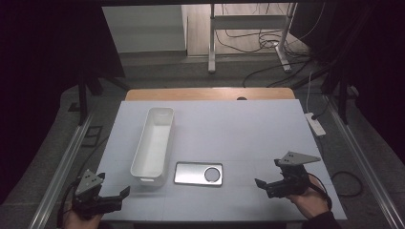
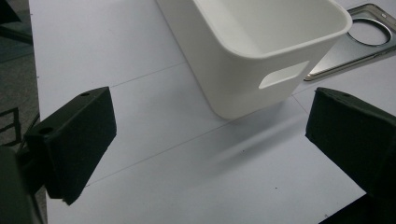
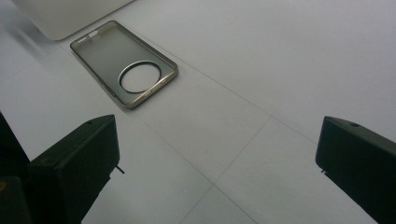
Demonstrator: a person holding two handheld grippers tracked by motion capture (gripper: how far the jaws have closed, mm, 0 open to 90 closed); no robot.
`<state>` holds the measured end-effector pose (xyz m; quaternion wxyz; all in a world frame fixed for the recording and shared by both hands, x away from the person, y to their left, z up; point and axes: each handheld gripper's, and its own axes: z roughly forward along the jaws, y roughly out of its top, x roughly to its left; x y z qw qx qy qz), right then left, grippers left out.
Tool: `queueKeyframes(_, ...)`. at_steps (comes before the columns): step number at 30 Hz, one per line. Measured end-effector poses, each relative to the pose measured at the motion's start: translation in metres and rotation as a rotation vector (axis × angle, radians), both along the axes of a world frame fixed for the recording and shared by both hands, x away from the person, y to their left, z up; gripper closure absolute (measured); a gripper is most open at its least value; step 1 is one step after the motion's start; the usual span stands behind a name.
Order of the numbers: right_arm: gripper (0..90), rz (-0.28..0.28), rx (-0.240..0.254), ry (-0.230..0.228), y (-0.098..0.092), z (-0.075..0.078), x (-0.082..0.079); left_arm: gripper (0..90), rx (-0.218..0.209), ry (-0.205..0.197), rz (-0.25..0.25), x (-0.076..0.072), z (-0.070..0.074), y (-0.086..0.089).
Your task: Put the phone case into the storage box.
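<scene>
Your table (image 1: pixel 267 129) is covered by a pale sheet whose near edge runs just in front of both your hands; at the far edge a strip of bare wood shows. A long white bin (image 1: pixel 154 143) lies lengthwise on the left half, its handle end toward you. Just beside that near end, to its right, a phone case (image 1: pixel 198 173) with a round cut-out lies flat; whether the two touch, you cannot tell. The whole right half of the sheet is bare, and so is the strip between the case and your right hand.

Your left gripper (image 1: pixel 117 196) sits at the near left corner, close to the sheet's edge, jaws spread wide with nothing between them; in the left gripper view the bin's handle slot (image 2: pixel 284 74) faces you across bare sheet. Your right gripper (image 1: pixel 270 175) hovers near the front right, jaws also wide apart and empty, well clear of the case (image 3: pixel 123 63) ahead of it.
</scene>
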<state>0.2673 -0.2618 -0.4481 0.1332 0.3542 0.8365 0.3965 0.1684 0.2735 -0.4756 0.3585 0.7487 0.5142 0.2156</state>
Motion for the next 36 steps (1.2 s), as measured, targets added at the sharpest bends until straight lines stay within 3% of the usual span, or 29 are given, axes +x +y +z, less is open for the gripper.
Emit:
queueKeyframes(6, 0.0, 0.015, -0.001, 0.032, 0.011, -0.001, 0.005, 2.6, -0.002, 0.000, 0.001, 0.000, 0.000, 0.000)
queueKeyframes(16, 0.0, 0.039, -0.031, 0.028, 0.030, -0.003, 0.013, 2.7, -0.006, -0.001, 0.001, 0.000, 0.000, 0.001)
queueKeyframes(27, 0.0, 0.064, -0.081, 0.066, 0.059, -0.009, 0.022, 2.7, -0.014, -0.001, 0.004, 0.000, 0.000, 0.001)
queueKeyframes(36, 0.0, 0.073, -0.091, 0.106, 0.071, -0.013, 0.029, 2.7, -0.014, -0.001, 0.004, 0.000, 0.000, 0.001)
